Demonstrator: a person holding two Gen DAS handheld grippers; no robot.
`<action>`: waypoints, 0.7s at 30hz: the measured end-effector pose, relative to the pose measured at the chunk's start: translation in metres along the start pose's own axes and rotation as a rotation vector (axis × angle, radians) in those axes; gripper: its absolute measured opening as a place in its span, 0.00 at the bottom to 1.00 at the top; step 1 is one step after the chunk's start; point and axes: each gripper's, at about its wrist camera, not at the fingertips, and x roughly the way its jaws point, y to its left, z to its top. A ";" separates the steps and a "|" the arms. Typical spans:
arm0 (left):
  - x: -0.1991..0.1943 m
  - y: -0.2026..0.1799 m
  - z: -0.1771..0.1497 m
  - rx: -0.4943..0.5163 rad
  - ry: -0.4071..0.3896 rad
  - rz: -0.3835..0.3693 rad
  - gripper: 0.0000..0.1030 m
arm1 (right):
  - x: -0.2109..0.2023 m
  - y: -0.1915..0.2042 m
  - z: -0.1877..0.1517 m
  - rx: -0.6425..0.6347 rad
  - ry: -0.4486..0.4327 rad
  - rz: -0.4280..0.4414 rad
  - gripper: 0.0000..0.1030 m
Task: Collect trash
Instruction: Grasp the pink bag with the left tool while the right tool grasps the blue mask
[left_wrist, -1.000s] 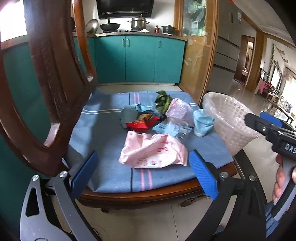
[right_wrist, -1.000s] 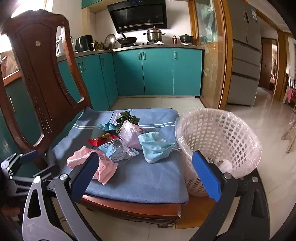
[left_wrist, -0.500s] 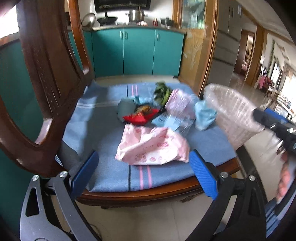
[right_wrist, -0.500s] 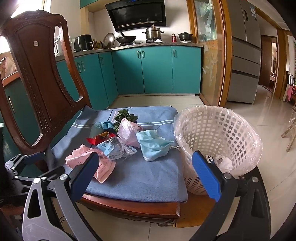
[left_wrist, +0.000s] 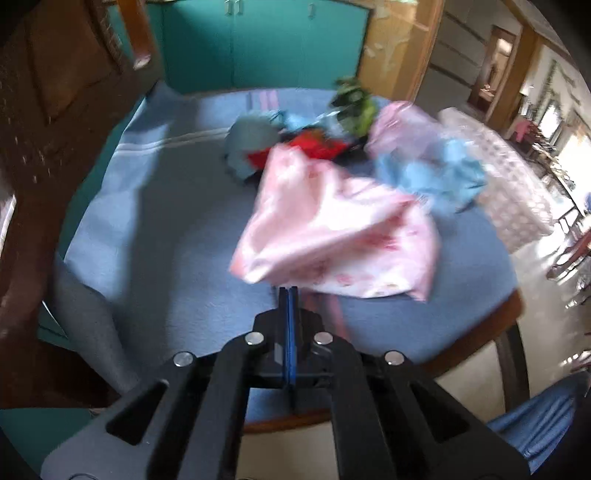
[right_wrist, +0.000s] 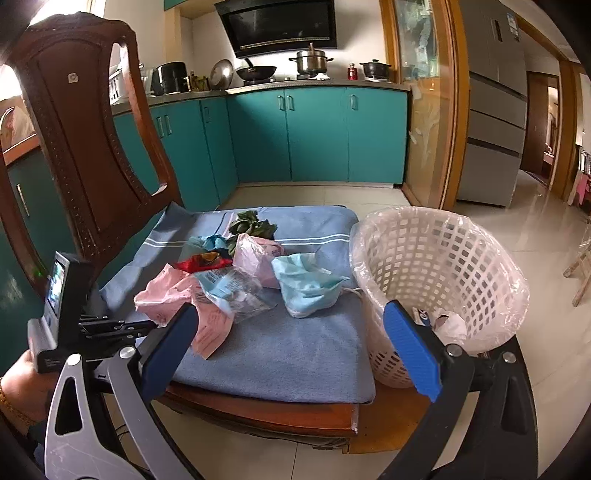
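A pile of trash lies on the chair's blue cushion (right_wrist: 288, 343): a pink wrapper (left_wrist: 332, 236) (right_wrist: 173, 295), a blue face mask (right_wrist: 306, 284), a clear packet (right_wrist: 232, 291), a red wrapper (right_wrist: 199, 263), a pink bag (right_wrist: 255, 254) and green leaves (right_wrist: 251, 226). My left gripper (left_wrist: 288, 291) is shut, its tips at the pink wrapper's near edge; the view is blurred, so a grip on it is unclear. It also shows in the right wrist view (right_wrist: 122, 326). My right gripper (right_wrist: 291, 343) is open and empty in front of the cushion. A white lined basket (right_wrist: 436, 288) stands at the cushion's right.
The wooden chair back (right_wrist: 85, 147) rises at the left. Teal kitchen cabinets (right_wrist: 314, 136) stand behind, with tiled floor (right_wrist: 546, 229) to the right. The basket holds some trash (right_wrist: 443, 321).
My left gripper has moved forward over the cushion and closed from wide open, its tips now at the pink wrapper's edge. My right gripper has stayed open and nearly still.
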 end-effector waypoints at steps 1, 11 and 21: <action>-0.011 -0.005 0.001 0.021 -0.024 -0.008 0.01 | 0.001 0.000 0.000 0.002 0.002 0.011 0.95; -0.056 -0.008 -0.009 0.078 -0.135 0.103 0.89 | 0.017 -0.012 0.009 0.037 0.021 0.029 0.95; -0.004 0.005 0.009 0.114 -0.115 0.076 0.82 | 0.103 -0.012 0.028 -0.190 0.160 -0.028 0.76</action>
